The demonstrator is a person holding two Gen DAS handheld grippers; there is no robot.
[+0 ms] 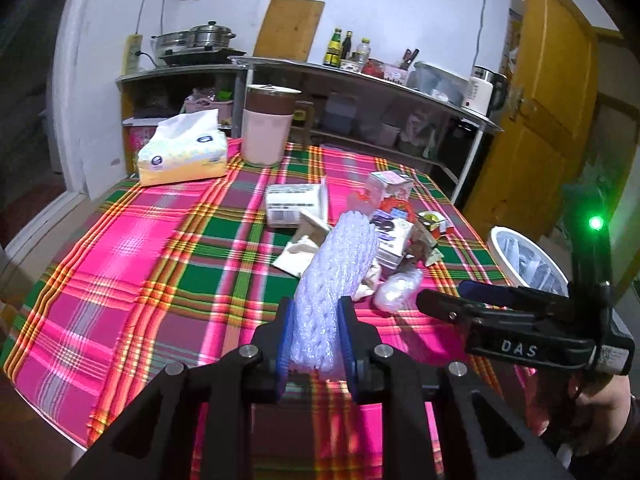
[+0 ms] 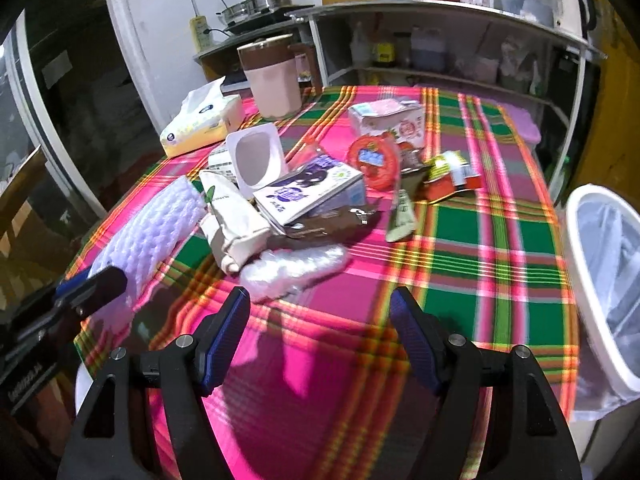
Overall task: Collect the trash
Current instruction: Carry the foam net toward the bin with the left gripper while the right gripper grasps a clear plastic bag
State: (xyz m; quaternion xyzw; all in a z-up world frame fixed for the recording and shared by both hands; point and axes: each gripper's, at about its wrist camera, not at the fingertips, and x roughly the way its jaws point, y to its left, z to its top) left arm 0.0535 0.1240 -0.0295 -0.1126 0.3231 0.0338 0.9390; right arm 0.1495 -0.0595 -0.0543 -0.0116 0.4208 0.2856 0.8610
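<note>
My left gripper (image 1: 316, 314) is shut on a white foam net sleeve (image 1: 340, 256), held above the plaid tablecloth (image 1: 160, 264). In the right wrist view the same sleeve (image 2: 152, 232) sticks out of the left gripper (image 2: 92, 280) at the left edge. My right gripper (image 2: 320, 300) is open and holds nothing, just short of a crumpled clear plastic wrap (image 2: 292, 264). Behind the wrap lies a trash pile: a purple-and-white carton (image 2: 312, 196), a white yogurt cup (image 2: 256, 156) and a red round wrapper (image 2: 374, 160). A white bin (image 2: 600, 280) lined with a clear bag stands off the table's right edge.
A tissue pack (image 1: 184, 148) and a pink-and-brown canister (image 1: 268, 124) stand at the table's far left. Metal shelves (image 1: 360, 76) with pots and bottles line the back wall. The right gripper (image 1: 444, 296) hovers right of the sleeve, near the bin (image 1: 528, 260).
</note>
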